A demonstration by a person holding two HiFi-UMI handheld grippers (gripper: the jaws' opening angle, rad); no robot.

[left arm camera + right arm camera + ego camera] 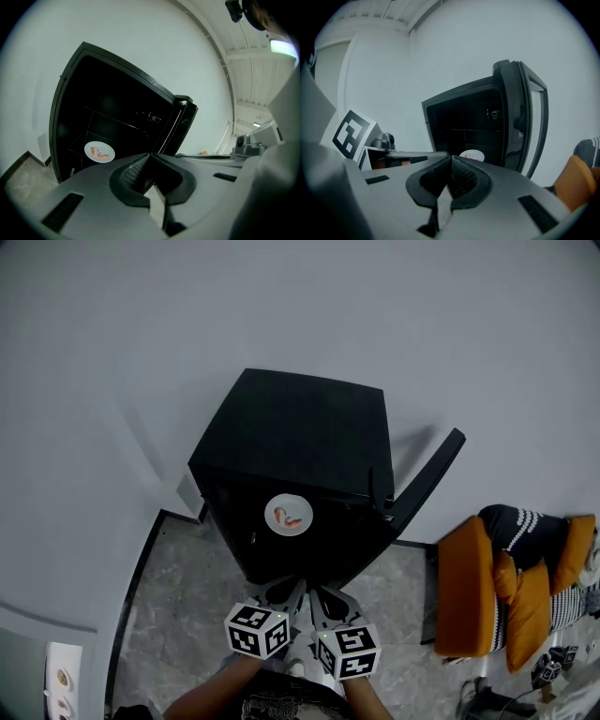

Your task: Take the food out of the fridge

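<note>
Fridge (pixel 300 427): black, door (pixel 427 479) open. Plate of food (pixel 289 516): on shelf inside, untouched. Left tongs (pixel 149 157), right tongs (pixel 451 159): both closed, empty, just outside fridge. To do: open tongs, reach in, grab plate, w/draw.

food (pixel 99 153): reddish pieces, too small to tell what kind
fridge (pixel 117 124): inside very dark, shelves hardly seen
plate (pixel 472 154): lower part hidden behind the right gripper (pixel 450 158)
forearms (pixel 211 697): cut off by the bottom edge of the head view
</note>
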